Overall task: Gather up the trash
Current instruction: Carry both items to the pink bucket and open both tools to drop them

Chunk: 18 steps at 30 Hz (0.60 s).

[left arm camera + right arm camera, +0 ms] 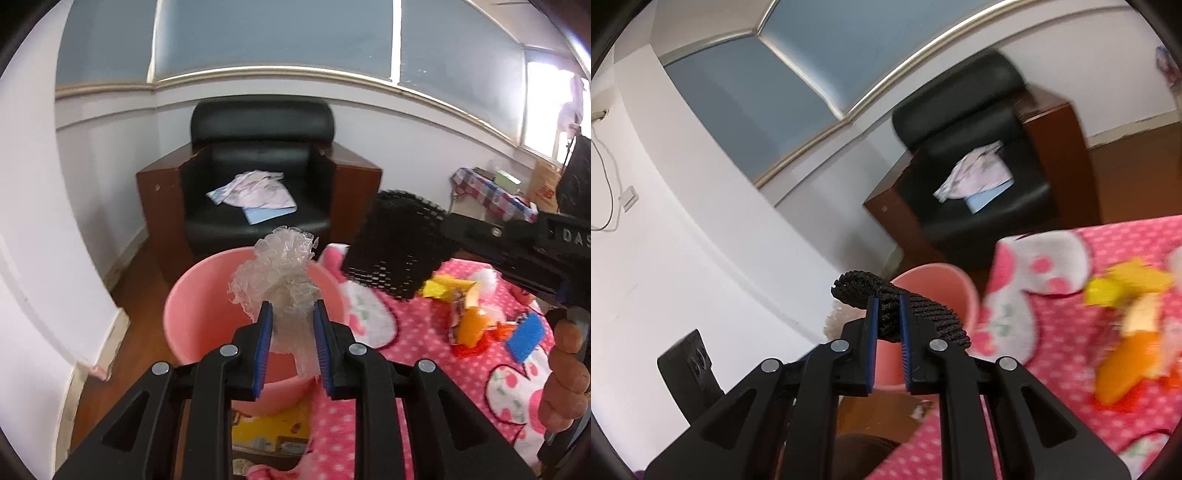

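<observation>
Left wrist view, read from left to right, shows the pink bucket [207, 321] on the floor just beside the pink dotted blanket [424, 332], and above its mouth the left tongs [291, 314], part closed and pinching a crumpled wad of clear plastic [280, 280]. Further right, a black mesh piece [395, 251] hangs in front of the blanket, and beyond it yellow and orange wrappers [461, 314] lie among other scraps, with a hand [565, 376] at the edge. Right wrist view shows the right tongs [886, 314] nearly shut on the rolled black mesh [901, 310], with the bucket's rim [945, 273] just behind and the blanket with its wrappers [1126, 306] off to the right. The step in hand appears to be carrying two pieces of trash to the bucket. Next, each load likely needs to be held squarely over the opening before the tongs let go, as the light plastic could cling or drift past the rim.
</observation>
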{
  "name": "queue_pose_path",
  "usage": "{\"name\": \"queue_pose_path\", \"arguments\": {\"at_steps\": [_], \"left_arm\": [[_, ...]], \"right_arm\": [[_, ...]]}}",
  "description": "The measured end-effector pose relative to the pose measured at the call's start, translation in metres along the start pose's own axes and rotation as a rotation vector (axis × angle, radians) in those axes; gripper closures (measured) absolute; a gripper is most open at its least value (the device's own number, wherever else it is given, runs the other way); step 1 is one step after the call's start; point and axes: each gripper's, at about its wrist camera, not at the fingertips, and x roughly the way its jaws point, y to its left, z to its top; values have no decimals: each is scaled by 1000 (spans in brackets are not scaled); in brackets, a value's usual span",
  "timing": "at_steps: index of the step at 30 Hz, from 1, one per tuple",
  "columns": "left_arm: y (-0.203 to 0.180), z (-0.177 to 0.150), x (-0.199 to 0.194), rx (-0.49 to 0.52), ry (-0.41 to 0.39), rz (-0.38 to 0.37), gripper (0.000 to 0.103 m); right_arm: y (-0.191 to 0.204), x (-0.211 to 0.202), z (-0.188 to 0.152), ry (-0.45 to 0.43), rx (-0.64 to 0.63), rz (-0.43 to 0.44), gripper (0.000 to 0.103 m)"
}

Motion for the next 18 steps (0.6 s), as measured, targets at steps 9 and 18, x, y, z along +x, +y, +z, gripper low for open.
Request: {"name": "queue_pose_path", "arguments": {"at_steps": [9,18], "left_arm": [[19,-8,26,-3,62,21,80],[14,-9,32,3,69,11,62]], "right_arm": [[-13,75,-17,109,84,-6,91],[-39,81,-30,164,137,-109,71]]}}
